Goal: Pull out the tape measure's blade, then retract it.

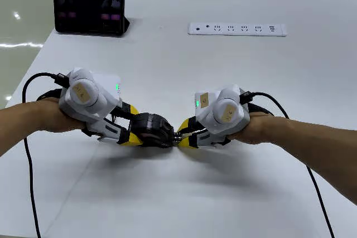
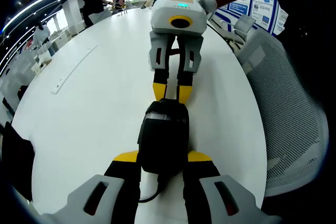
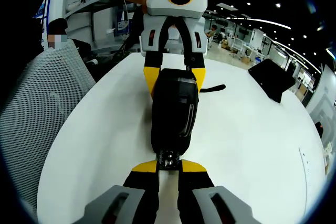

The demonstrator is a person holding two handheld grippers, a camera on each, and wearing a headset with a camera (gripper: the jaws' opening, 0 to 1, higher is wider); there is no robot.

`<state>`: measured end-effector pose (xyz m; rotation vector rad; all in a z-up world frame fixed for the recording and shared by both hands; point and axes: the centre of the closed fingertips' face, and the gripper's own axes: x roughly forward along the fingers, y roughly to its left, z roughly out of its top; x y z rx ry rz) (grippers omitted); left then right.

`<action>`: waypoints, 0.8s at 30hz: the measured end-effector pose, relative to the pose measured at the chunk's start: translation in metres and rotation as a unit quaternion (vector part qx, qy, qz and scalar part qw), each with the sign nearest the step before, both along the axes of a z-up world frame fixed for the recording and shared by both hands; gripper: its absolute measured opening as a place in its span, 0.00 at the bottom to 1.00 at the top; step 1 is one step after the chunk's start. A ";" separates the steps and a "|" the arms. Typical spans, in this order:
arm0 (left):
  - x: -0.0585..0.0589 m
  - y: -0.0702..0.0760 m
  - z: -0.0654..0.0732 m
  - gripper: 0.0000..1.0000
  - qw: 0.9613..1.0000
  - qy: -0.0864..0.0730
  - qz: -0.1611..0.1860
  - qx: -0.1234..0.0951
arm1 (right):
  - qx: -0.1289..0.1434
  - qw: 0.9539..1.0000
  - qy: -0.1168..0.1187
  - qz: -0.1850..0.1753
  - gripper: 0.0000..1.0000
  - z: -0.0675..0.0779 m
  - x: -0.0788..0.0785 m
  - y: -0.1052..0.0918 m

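A black tape measure lies on the white table between the two grippers. My left gripper is shut on the case, its yellow-tipped fingers pressed to both sides. My right gripper faces it from the right, shut on the blade's end hook at the front of the case. Almost no blade shows between case and hook. In the left gripper view the right gripper meets the far end of the case; in the right gripper view the left gripper clasps the far end.
A dark tablet stands at the back left and a white power strip lies at the back right. Black cables trail from both grippers over the table. Mesh chairs stand beside the table, and people stand far off.
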<state>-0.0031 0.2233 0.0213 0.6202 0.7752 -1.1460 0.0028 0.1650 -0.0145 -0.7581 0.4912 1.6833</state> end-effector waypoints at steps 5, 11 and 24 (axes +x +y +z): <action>0.000 0.000 0.000 0.25 1.000 0.001 0.001 -0.001 | -0.001 1.000 -0.002 0.001 0.09 0.000 0.000 0.000; 0.001 -0.001 0.000 0.25 1.000 0.001 0.003 -0.002 | -0.001 1.000 -0.003 0.001 0.09 0.000 0.001 -0.001; 0.002 -0.002 0.000 0.25 1.000 0.003 0.001 -0.004 | -0.002 1.000 -0.003 0.003 0.09 0.000 0.002 -0.003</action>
